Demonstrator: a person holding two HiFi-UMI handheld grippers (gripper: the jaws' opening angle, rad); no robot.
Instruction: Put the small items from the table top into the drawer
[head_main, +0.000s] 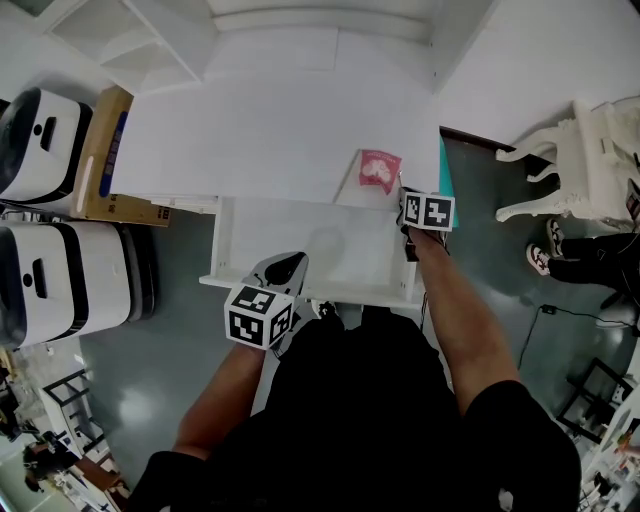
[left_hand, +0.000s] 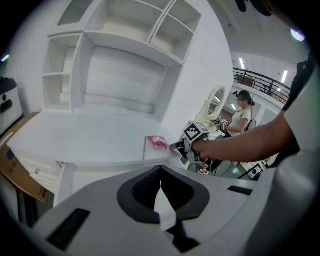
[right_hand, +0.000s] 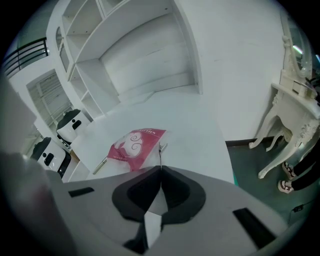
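Left gripper (left_hand: 160, 172): jaws pressed together, nothing between them. In the head view it sits just below frame centre, over the front edge of the open drawer (head_main: 330, 245). That drawer is pulled out from under the white table (right_hand: 195, 115).

Right gripper (right_hand: 160, 167): jaws together too. A thin dark line runs up from the tips to a small silvery piece (right_hand: 162, 146) at the right edge of the pink packet (right_hand: 134, 145). I cannot tell whether the jaws pinch it. In the head view this gripper is right of centre, at the table's right edge by the drawer's far right corner. It is just to the lower right of the packet.

The packet lies flat on the table top, near the front right corner, not in the drawer. In the right gripper view it fills the area just above the jaws. In the left gripper view it rests on a flat white sheet-like rectangle (left_hand: 149, 150). A thin stick-like item (right_hand: 100, 165) lies to the lower left of the packet; its kind is unclear.

Surroundings:
- A white shelf unit (left_hand: 120, 55) stands at the back of the table.
- At the left of the head view are a cardboard box (head_main: 100, 150) and two white machines (head_main: 45, 130).
- At the right of the head view is a white carved furniture piece (head_main: 590, 160).
- A person (left_hand: 245, 116) stands in the background at the right of the left gripper view.
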